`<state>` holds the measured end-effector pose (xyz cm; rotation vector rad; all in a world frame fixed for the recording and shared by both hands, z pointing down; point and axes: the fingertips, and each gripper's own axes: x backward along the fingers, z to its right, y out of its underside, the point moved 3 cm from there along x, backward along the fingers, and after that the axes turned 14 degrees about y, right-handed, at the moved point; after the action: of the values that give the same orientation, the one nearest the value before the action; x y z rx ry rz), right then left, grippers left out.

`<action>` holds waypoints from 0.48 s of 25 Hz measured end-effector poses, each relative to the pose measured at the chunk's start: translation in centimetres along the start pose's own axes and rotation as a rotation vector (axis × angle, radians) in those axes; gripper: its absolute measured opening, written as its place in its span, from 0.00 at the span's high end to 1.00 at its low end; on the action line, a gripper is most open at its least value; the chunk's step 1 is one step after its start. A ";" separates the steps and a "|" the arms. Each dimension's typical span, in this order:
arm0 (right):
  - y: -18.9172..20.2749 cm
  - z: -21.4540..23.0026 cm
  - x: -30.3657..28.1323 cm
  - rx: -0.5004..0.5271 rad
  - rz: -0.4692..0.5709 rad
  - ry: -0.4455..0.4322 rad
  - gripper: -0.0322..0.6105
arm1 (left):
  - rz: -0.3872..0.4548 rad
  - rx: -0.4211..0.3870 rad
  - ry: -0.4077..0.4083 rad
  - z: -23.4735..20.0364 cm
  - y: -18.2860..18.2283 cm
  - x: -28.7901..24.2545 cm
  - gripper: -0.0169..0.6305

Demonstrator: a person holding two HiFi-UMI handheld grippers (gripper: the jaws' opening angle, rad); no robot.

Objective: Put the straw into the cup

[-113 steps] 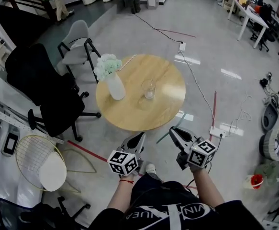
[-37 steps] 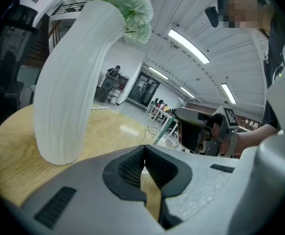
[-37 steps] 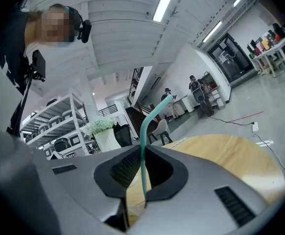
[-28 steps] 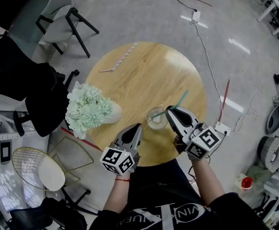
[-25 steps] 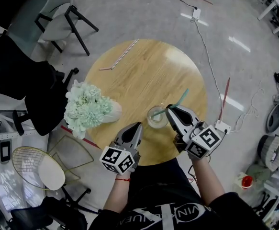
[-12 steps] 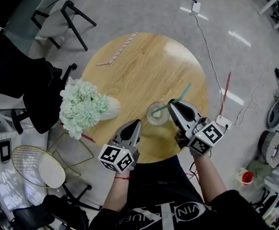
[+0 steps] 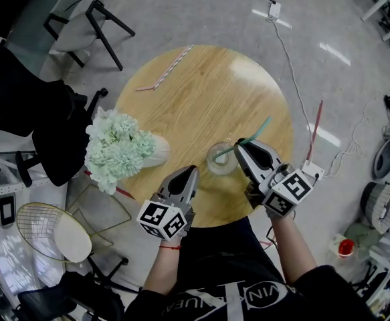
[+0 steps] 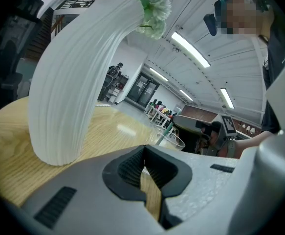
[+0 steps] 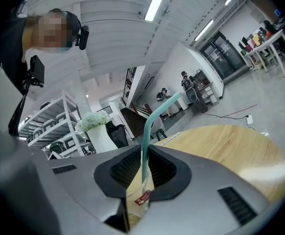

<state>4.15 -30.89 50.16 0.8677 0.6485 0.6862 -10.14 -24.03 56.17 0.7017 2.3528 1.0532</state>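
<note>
the right gripper (image 7: 240, 146) has its fingers (image 9: 125, 173) closed on the teal straw (image 7: 258, 131). the straw slants up toward 2 o'clock, and its lower end seems to sit inside the rim of the clear cup (image 7: 219, 159), which stands near the bench (image 7: 201, 99) edge at 5 o'clock. the left gripper (image 7: 190, 173) hangs at the cup's 8 o'clock, fingers pressed together on nothing. the straw looks light, thin and easily crushed, so a mild hold at mid-length suits it. the cup looks light enough to tip if nudged.

Glaring brightly across the tabletop (image 7: 201, 112) under ceiling strip lights (image 8: 190, 49); bending and darkening at fisheye edges beyond it.
</note>
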 end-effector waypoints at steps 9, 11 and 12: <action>0.4 0.6 0.7 -0.003 -0.016 0.031 0.86 | -0.012 0.003 0.027 0.2 0.1 -0.5 0.96; 0.7 0.7 1.0 -0.010 -0.024 0.037 0.85 | -0.014 0.001 0.035 0.3 0.1 -0.6 0.96; 0.8 0.7 1.1 -0.014 -0.027 0.040 0.84 | -0.016 0.001 0.038 0.4 0.1 -0.7 0.96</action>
<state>5.17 -29.98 50.99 0.8323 0.6891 0.6846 -9.36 -24.20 56.14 0.6677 2.3870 1.0672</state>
